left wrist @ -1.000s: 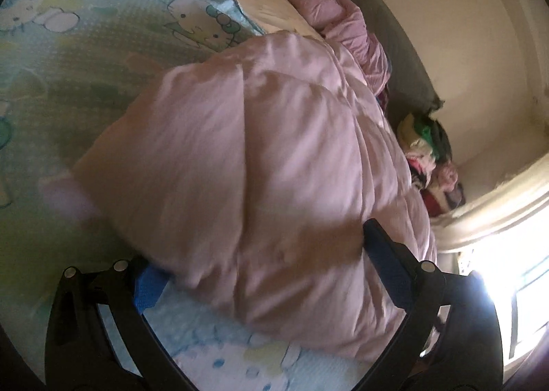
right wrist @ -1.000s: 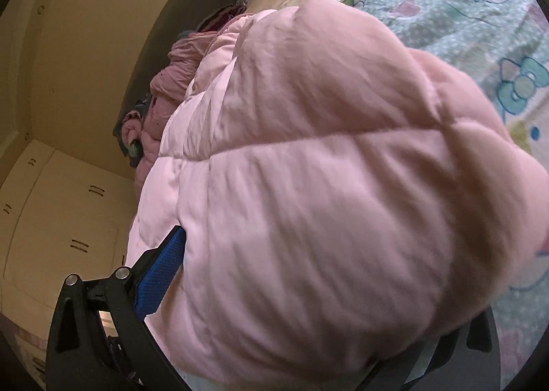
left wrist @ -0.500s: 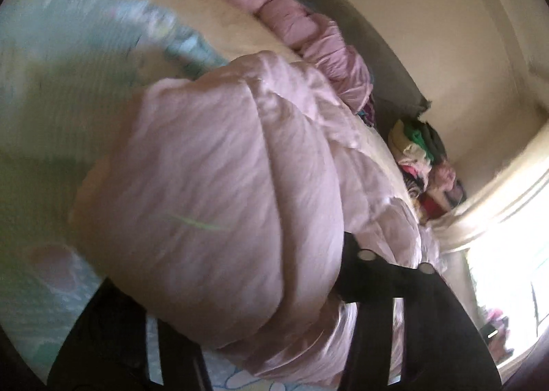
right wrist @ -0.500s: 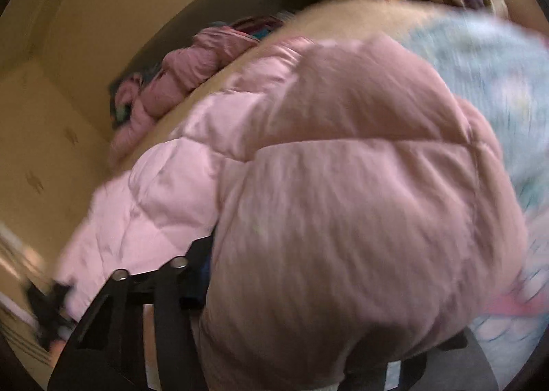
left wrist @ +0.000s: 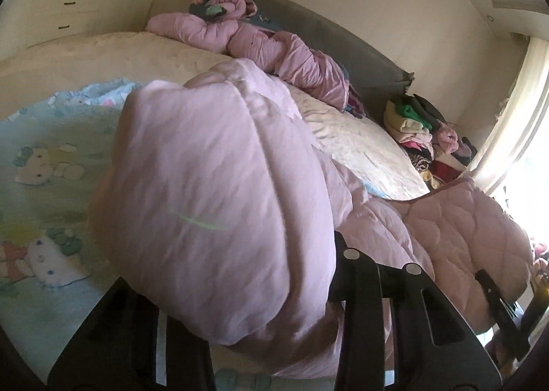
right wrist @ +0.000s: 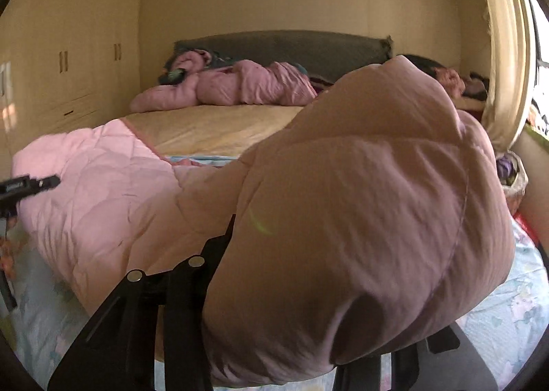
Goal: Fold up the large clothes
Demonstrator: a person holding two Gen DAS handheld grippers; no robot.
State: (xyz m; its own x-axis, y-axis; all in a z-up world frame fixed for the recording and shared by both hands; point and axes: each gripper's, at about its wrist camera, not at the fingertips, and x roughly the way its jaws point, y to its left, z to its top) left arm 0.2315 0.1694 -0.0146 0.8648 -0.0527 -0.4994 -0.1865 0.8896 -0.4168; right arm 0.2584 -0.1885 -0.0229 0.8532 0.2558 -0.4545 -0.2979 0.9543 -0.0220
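While both claws have just been closing, left claw (left wrist: pixel 236 291) clamped on pink quilt (left wrist: pixel 212 205) bulge above cartoon sheet (left wrist: pixel 41 157), bed (right wrist: pixel 212 127) behind, clothes pile (left wrist: pixel 418 130) right, right claw (right wrist: pixel 308 291) pinching quilt, folds blocking view.

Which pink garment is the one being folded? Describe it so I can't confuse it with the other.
Start at the bed. The pale pink quilted coat lies at its near end, on the cartoon-print sheet. Unlike the darker pink jacket crumpled against the grey headboard, it is pinched in both grippers.
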